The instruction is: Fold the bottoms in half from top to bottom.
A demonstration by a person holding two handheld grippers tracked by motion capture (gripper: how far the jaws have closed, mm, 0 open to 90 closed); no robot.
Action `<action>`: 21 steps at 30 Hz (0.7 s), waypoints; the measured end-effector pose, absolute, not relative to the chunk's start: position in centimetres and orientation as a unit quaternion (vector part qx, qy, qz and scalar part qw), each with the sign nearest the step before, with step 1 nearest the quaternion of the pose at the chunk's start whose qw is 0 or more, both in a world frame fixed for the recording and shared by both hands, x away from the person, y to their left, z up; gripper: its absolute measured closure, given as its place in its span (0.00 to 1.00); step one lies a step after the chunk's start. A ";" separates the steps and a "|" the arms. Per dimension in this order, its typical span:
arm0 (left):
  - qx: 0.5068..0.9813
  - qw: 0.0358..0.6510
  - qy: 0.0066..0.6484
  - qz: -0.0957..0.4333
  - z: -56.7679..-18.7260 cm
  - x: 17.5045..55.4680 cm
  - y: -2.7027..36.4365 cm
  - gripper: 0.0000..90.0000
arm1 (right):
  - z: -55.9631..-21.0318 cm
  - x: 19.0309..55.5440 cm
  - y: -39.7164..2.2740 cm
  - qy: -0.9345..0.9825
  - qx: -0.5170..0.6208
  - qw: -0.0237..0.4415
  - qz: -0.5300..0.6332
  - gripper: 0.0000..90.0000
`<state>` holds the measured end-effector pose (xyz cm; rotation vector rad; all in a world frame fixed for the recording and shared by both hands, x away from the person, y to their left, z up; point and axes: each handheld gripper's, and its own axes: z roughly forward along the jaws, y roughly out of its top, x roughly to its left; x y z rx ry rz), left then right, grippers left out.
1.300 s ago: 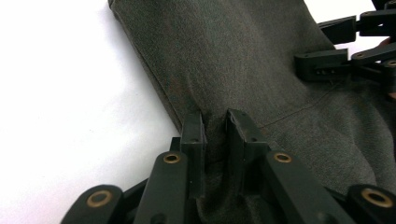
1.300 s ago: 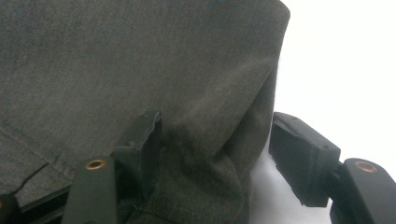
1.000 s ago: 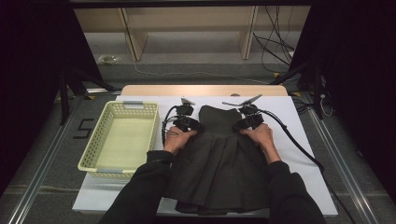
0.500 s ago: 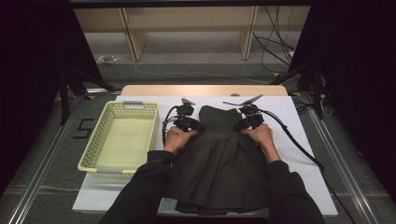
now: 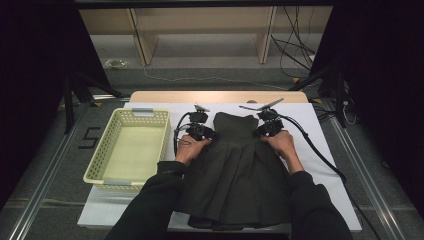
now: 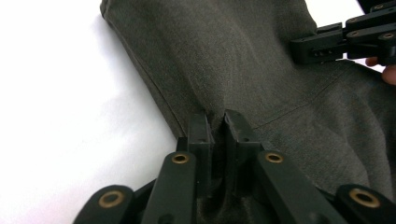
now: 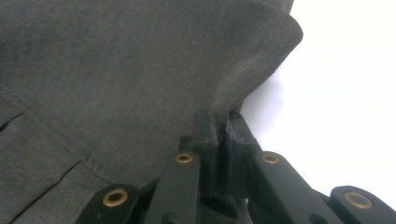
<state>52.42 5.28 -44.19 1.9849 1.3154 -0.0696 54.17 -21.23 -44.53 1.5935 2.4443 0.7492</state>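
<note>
On the left side of the white worktop [image 5: 320,150] sits a pale yellow plastic basket with holes in its walls [image 5: 100,160]. It has nothing in it. Just right of the basket is the left tongs [image 5: 209,134], held in the person's left hand [image 5: 190,149]. In the left gripper view, the left tongs [image 6: 218,122] have just been closing, and now they are clamped on a small fold at the left edge of the dark grey-green pleated dress made of cloth [image 6: 261,70]. The dress [image 5: 235,175] lies flat in the middle of the worktop. Its narrow top part points to the far side, and its wide skirt spreads toward the near edge, between the person's two black sleeves. On the right side of the dress top is the right tongs [image 5: 260,132], held in the right hand [image 5: 282,145]. In the right gripper view, the right tongs [image 7: 223,120] have just been closing too, and they pinch the right edge of the dress [image 7: 116,70], with cloth squeezed between them. A black cable [image 5: 320,155] runs from the right tongs across the worktop toward the near right.
</note>
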 end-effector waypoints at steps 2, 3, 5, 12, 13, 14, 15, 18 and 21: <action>0.775 0.375 0.508 -0.020 -44.0 52.4 5.3 0.92 | -43.8 54.1 -21.3 0.810 0.522 0.069 0.256 0.95; 0.775 0.377 0.507 -0.018 -43.9 52.4 5.4 0.92 | -43.5 54.1 -21.5 0.809 0.521 0.071 0.263 0.95; 0.772 0.385 0.505 -0.016 -43.7 52.5 5.5 0.92 | -42.8 54.1 -21.7 0.809 0.516 0.073 0.271 0.95; 0.767 0.403 0.500 0.000 -42.6 53.0 5.5 0.92 | -40.8 54.0 -21.7 0.805 0.508 0.100 0.289 0.95; 0.766 0.405 0.499 0.001 -42.5 53.1 5.6 0.92 | -40.6 54.1 -21.8 0.804 0.506 0.102 0.296 0.95; 0.763 0.412 0.498 0.001 -42.4 53.1 5.6 0.92 | -40.5 54.1 -21.9 0.802 0.506 0.103 0.298 0.95; 0.763 0.413 0.497 0.005 -42.3 53.1 5.6 0.92 | -40.2 54.1 -22.0 0.802 0.504 0.110 0.301 0.95; 0.759 0.419 0.499 0.015 -42.2 53.1 5.5 0.92 | -39.7 54.1 -21.9 0.801 0.500 0.119 0.306 0.95; 0.756 0.422 0.500 0.018 -42.2 53.3 5.6 0.92 | -39.4 54.0 -21.8 0.801 0.497 0.126 0.310 0.95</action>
